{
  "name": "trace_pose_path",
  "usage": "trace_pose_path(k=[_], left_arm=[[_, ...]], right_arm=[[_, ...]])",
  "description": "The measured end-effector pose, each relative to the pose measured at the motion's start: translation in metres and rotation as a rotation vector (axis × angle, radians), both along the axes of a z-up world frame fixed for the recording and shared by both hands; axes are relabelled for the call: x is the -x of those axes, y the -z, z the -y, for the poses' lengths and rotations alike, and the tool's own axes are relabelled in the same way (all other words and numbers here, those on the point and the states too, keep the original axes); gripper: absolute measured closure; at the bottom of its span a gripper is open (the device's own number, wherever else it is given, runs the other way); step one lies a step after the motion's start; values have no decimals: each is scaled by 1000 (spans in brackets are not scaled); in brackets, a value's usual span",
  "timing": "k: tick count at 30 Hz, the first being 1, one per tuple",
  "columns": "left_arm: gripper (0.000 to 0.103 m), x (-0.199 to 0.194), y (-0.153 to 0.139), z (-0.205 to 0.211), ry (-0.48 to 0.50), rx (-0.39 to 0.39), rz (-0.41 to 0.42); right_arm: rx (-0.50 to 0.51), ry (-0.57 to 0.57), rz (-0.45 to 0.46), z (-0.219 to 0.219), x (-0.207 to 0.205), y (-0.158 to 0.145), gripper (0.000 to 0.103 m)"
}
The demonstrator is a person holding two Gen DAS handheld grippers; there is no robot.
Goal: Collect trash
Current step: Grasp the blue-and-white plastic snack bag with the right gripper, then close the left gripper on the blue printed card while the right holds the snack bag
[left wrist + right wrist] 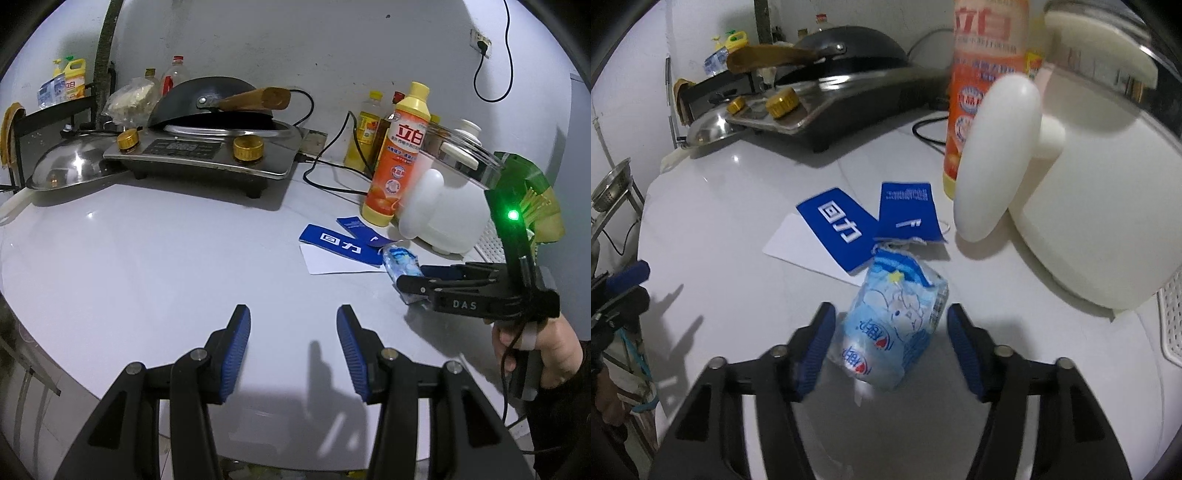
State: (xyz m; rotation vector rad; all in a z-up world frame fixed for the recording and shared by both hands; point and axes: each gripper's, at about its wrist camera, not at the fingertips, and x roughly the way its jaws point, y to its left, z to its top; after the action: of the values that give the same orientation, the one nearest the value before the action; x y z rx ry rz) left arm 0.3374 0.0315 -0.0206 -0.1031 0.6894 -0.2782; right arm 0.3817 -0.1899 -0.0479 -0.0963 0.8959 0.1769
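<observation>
From your left wrist camera, your left gripper hangs over the smooth, glossy white countertop with its ribbed blue pads roughly half apart and nothing between them. Off to the right, your right gripper reaches in with its black fingers around a crinkled pale-blue plastic wrapper, which lies just beside two blue card tags on a white paper slip. Behind them stand an orange dish-soap bottle with a yellow cap and a rounded white rice cooker; further left a dark wok with a wooden handle rests on a steel cooktop. From your right wrist camera, the wrapper lies on the countertop between the pads, printed and shiny; the jaws stand partly open, the left pad right at its edge, the right one clear, so nothing is gripped.
</observation>
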Motion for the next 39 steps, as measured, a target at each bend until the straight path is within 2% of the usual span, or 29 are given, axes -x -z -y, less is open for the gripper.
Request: trace_pose_path(k=[1,3,5,7,20,26,35,39], left_arm=[[55,-2,1,1,-1,-1,-4],[55,-5,1,5,-2,-1,-13],[55,-5,0,8,4,1,-13],[55,-6,-1,15,13,-5,-17],[54,-25,-8,82,105,-87,-40],[54,-41,-8,112,146,-138,-46],[54,-79,2,142,190,-205,-67],[54,-97,5,154,208,-267,-58]], right_arm=[[-7,-1,4,2,0,1,58],[-17,-5,7,3,2,1,69],[-36,-11,14,8,5,-1,84],[-45,-16,21,11,9,-2,88],[-104,33,88,82,51,-21,89],[-142,73,105,113,58,-22,89],[-173,99,108,138,61,-22,89],[-192,107,122,145,63,-25,89]])
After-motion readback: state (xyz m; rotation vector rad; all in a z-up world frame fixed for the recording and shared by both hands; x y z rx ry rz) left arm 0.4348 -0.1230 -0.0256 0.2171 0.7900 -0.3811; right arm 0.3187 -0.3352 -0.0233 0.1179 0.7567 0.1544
